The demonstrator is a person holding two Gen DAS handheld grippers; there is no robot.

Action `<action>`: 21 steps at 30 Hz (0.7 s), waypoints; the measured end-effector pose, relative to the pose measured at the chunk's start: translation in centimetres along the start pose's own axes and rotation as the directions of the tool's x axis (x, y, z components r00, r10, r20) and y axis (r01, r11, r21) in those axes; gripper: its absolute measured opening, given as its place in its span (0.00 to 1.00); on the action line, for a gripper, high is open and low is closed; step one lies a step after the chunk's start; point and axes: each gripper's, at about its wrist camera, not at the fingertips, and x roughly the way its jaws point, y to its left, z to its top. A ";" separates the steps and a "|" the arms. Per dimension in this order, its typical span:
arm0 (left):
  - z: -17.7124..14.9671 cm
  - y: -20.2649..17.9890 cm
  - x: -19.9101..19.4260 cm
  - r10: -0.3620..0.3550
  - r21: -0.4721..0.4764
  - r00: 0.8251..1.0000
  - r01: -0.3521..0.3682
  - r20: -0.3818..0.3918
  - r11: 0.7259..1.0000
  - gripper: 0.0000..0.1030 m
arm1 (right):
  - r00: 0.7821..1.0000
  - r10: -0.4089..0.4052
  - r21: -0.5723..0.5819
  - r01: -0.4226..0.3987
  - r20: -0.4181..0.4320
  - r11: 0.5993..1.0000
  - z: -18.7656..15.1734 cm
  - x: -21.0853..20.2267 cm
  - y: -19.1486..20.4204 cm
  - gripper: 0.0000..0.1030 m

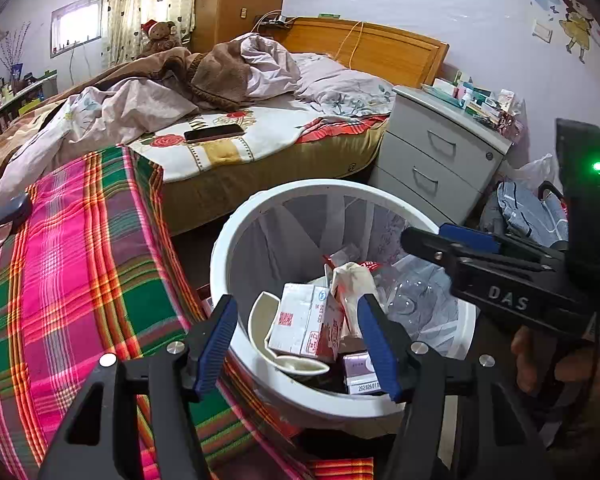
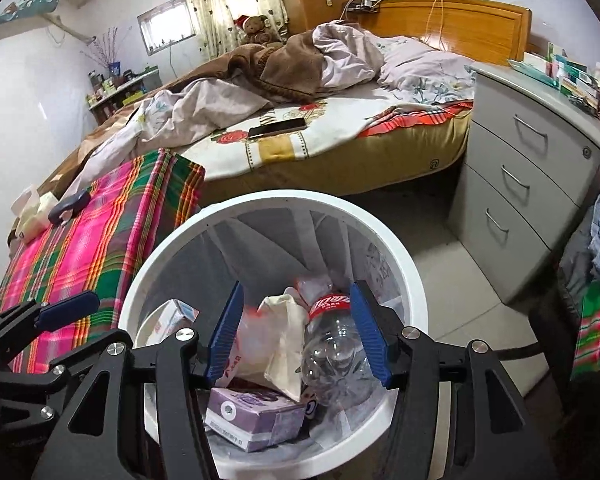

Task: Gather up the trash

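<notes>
A white trash bin (image 1: 236,224) with a clear liner stands on the floor beside the bed; it also shows in the right wrist view (image 2: 148,276). Inside lie a white and red carton (image 1: 306,320), a crumpled tissue (image 1: 352,280), a clear plastic bottle with a red label (image 2: 336,336), a purple box (image 2: 252,420) and a white paper cup (image 1: 260,320). My left gripper (image 1: 300,340) is open and empty above the bin's near rim. My right gripper (image 2: 300,332) is open and empty over the bin, its pads either side of the bottle and tissue. The right gripper also shows in the left wrist view (image 1: 500,264).
A pink and green plaid blanket (image 1: 68,280) covers a surface left of the bin. A dark clip-like object (image 2: 68,204) and tissues (image 2: 32,212) lie on it. A phone (image 1: 214,133) lies on the bed. A grey drawer unit (image 1: 440,160) stands to the right, with a clothes pile (image 1: 528,208) beside it.
</notes>
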 end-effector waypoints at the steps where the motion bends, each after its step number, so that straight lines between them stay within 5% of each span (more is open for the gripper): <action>1: -0.1 0.0 -0.2 -0.001 -0.002 1.000 0.001 0.002 1.000 0.63 | 1.000 0.000 0.002 0.000 0.006 1.000 -0.1 -0.2 0.1 0.55; 13: -1.9 0.0 -4.1 0.057 -0.021 0.996 -0.056 0.061 0.998 0.67 | 0.996 0.016 -0.001 -0.016 0.093 1.000 -2.3 -4.5 2.2 0.55; 21: -4.9 0.8 -8.2 0.159 -0.067 0.981 -0.152 0.116 0.986 0.67 | 0.987 0.030 -0.024 -0.027 0.158 0.999 -4.6 -6.9 4.4 0.55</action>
